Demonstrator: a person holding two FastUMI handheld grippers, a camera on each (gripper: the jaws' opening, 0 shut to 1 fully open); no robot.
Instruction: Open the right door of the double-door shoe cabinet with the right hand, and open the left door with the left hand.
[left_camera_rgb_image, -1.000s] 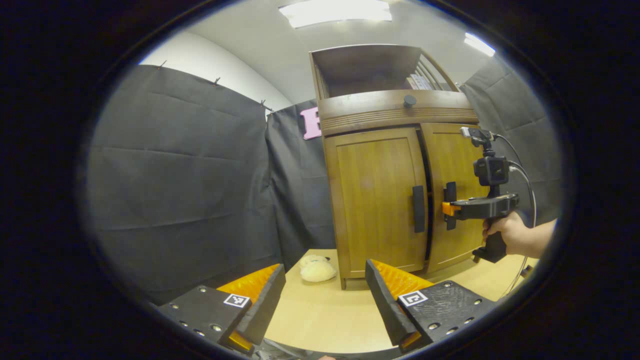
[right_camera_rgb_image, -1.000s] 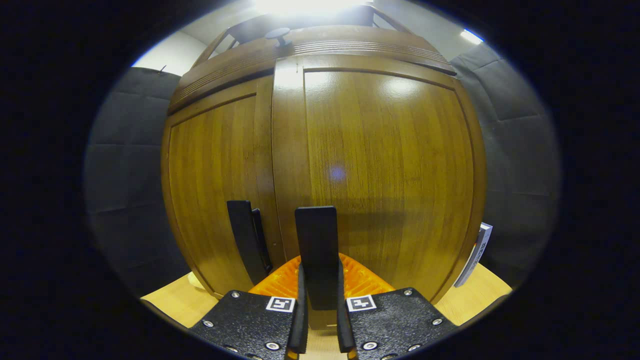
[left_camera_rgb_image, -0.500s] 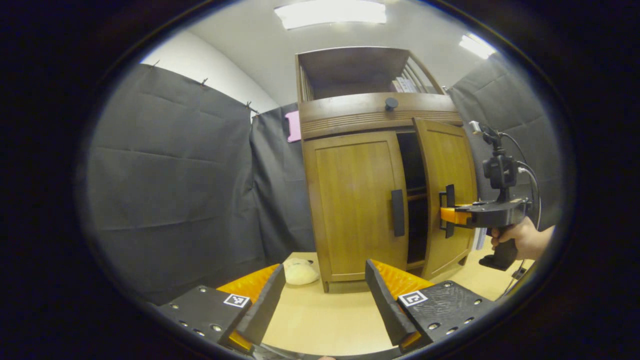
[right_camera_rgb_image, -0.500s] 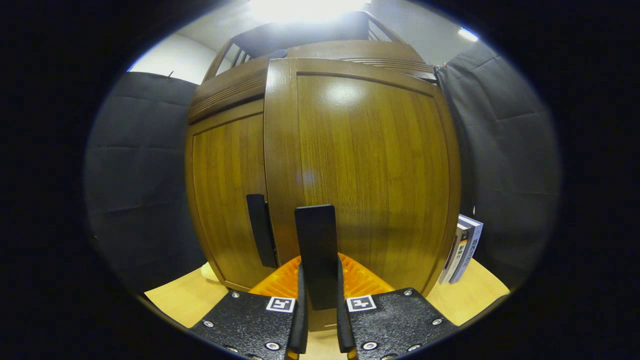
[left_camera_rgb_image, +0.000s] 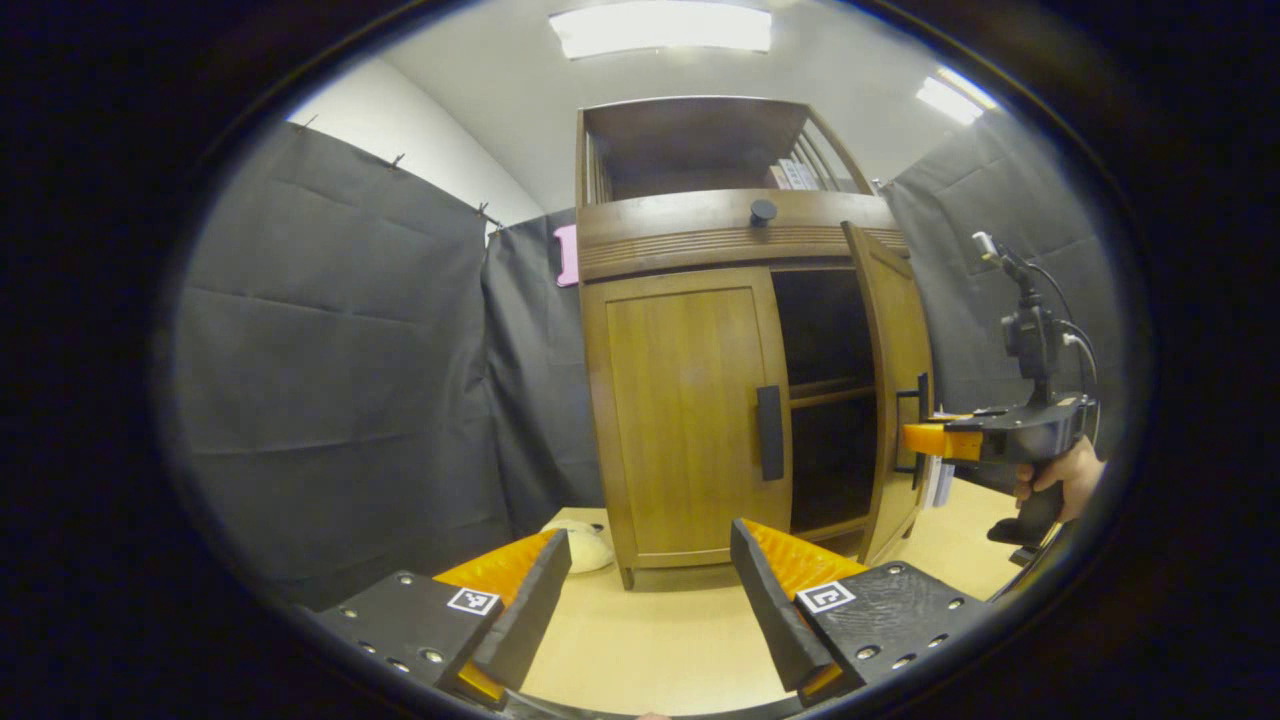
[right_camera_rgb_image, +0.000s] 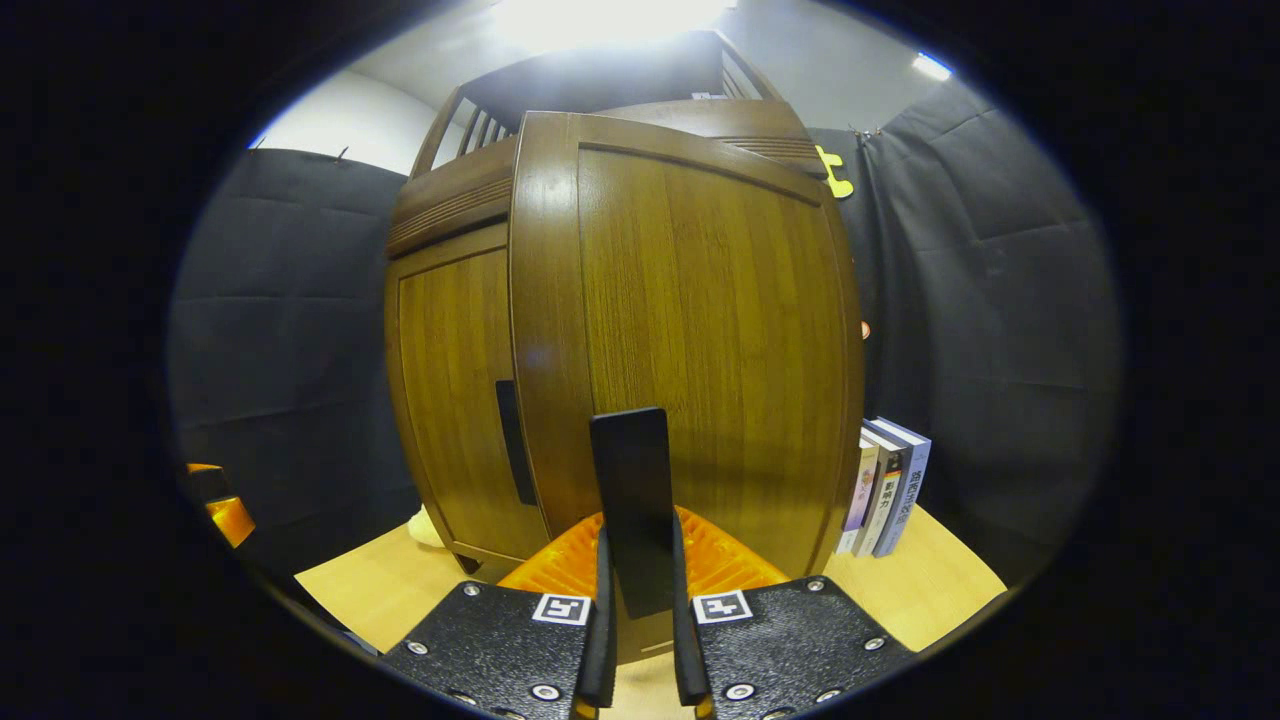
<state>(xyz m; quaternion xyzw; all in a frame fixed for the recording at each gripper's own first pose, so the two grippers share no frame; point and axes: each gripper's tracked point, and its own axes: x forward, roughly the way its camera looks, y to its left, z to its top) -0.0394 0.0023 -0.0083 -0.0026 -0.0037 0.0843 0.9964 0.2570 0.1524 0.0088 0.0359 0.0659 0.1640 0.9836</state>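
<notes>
- Gripping the right door's handle (right_camera_rgb_image: 632, 500) at the lower centre of the right gripper view, the right gripper (right_camera_rgb_image: 640, 640) is pressing both fingers against the upright black bar, one on each side.
- Swinging partly open, the right door (right_camera_rgb_image: 690, 340) is taking up the middle of the right gripper view; in the left gripper view it is standing at an angle at centre right (left_camera_rgb_image: 893, 380), with the dark interior and a shelf showing beside it.
- Standing on the wooden table (left_camera_rgb_image: 650, 640), the shoe cabinet (left_camera_rgb_image: 720, 230) is sitting in the centre of the left gripper view.
- Staying flush with the cabinet, the left door (left_camera_rgb_image: 685, 410) is carrying its black handle (left_camera_rgb_image: 769, 433) near its right edge.
- Hovering at the bottom of the left gripper view, the left gripper (left_camera_rgb_image: 650, 610) is spreading its fingers wide and holding nothing, well apart from the cabinet.
- Appearing at the right edge of the left gripper view, a hand (left_camera_rgb_image: 1065, 480) is holding the right gripper (left_camera_rgb_image: 925, 438).
- Leaning at the lower right of the right gripper view, some books (right_camera_rgb_image: 885, 485) are standing beside the cabinet.
- Lying at the cabinet's lower left, a pale soft object (left_camera_rgb_image: 585, 545) is resting on the table.
</notes>
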